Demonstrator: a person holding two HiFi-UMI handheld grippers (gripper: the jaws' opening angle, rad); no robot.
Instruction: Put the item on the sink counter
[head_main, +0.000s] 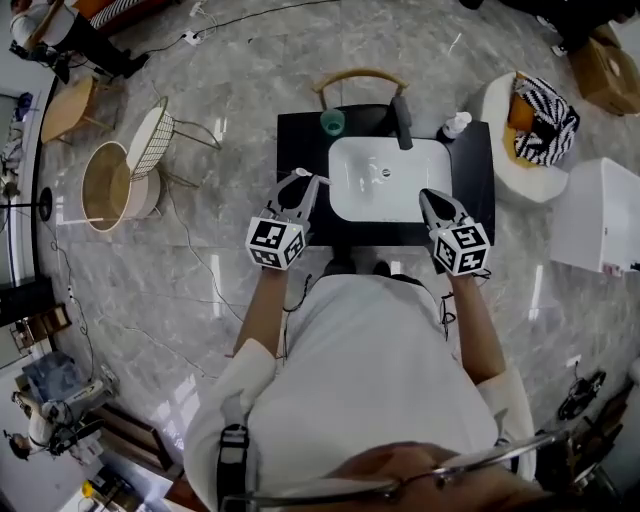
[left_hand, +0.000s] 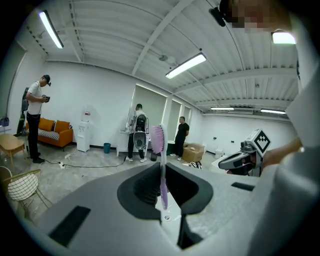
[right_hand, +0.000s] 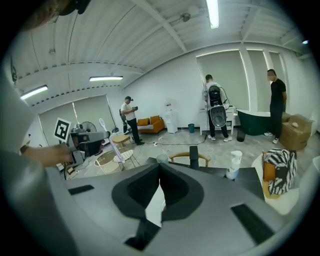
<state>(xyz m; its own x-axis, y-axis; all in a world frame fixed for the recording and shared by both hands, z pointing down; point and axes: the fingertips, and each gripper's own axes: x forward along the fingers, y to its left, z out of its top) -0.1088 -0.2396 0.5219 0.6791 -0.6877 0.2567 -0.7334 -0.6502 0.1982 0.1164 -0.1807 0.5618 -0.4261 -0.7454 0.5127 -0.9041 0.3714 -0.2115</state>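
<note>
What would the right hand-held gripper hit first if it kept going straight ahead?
Probably the green cup on the sink counter, lined up beyond the shut right hand-held gripper; height is unclear, so it might pass over.

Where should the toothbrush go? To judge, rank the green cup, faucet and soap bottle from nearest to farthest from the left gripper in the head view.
1. Green cup, back left of the counter, nearest the left gripper holding the toothbrush.
2. Faucet, back centre.
3. Soap bottle, back right corner, farthest.
</note>
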